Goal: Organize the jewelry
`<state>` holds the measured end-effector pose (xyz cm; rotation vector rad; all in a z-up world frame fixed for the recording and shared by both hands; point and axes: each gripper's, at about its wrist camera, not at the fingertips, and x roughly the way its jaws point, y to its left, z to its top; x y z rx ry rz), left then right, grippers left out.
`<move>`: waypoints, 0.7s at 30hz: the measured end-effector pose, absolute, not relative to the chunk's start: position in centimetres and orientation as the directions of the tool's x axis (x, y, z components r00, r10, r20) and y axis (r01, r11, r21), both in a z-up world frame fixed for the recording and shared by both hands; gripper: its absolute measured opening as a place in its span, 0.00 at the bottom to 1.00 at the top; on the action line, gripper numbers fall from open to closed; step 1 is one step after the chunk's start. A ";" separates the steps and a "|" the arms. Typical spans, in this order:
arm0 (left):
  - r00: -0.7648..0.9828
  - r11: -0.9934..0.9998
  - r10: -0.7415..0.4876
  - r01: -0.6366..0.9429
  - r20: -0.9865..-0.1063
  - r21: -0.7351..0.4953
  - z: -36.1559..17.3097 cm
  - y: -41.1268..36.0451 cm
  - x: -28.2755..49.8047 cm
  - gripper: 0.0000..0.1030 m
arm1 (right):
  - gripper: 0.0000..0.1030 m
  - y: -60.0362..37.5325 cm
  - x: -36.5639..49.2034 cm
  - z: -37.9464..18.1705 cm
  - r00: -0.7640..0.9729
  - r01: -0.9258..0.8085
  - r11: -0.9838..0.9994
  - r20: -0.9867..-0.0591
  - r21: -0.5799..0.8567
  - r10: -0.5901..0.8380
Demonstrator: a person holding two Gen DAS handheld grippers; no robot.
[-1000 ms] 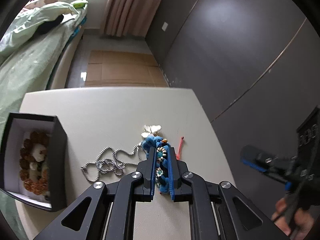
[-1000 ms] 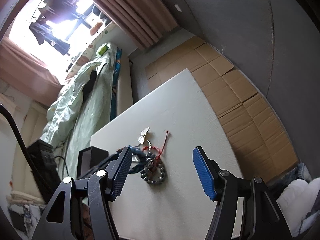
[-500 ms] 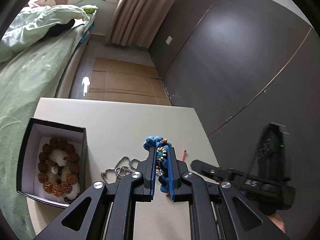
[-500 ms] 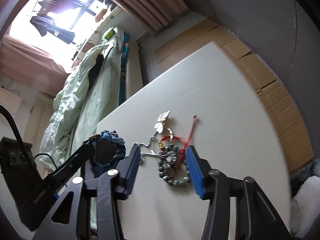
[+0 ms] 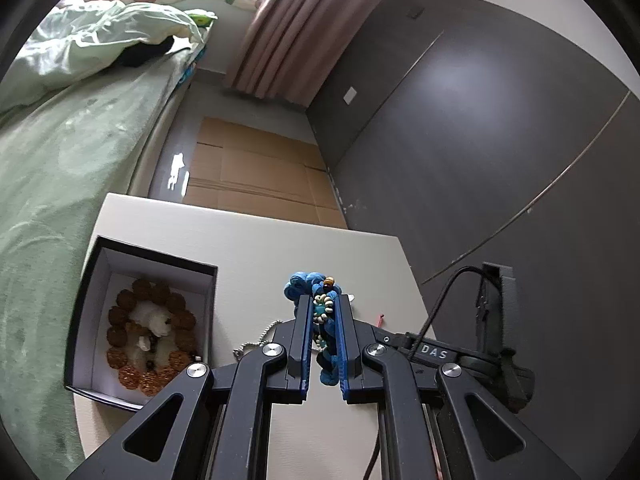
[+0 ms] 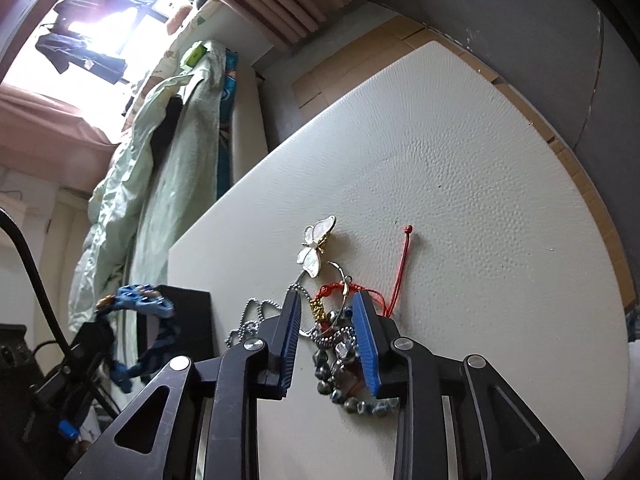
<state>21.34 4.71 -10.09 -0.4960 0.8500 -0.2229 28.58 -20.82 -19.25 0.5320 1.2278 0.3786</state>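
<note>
My left gripper [image 5: 323, 332] clenched on blue braided bracelet [image 5: 322, 312], lifted above desk [image 6: 460, 184]. My right gripper [image 6: 326, 336] just closing around grey bead bracelet [image 6: 340, 364] mid-desk; contact unclear.

**Around the counter**

A bed [image 5: 60, 168] with a pale green duvet [image 5: 92, 36] lies far left of the tongs. Flattened cardboard [image 5: 256, 176] covers the floor beyond the counter [image 5: 256, 248]. Pink curtains [image 5: 296, 28] hang ahead, beside a dark grey wall [image 5: 480, 128].
</note>
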 end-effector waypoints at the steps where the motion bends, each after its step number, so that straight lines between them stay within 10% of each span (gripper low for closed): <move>1: 0.647 0.864 -0.380 -0.007 -0.661 -0.504 -10.0 4.8 21.4 0.11 | 0.29 -20.8 28.7 -19.4 0.297 0.013 0.821 -0.786 0.571 0.542; 21: 0.672 0.897 -0.267 -0.088 -0.690 -0.433 -8.8 8.5 19.0 0.11 | 0.05 -18.9 28.9 -18.6 0.316 -0.046 0.819 -0.769 0.572 0.555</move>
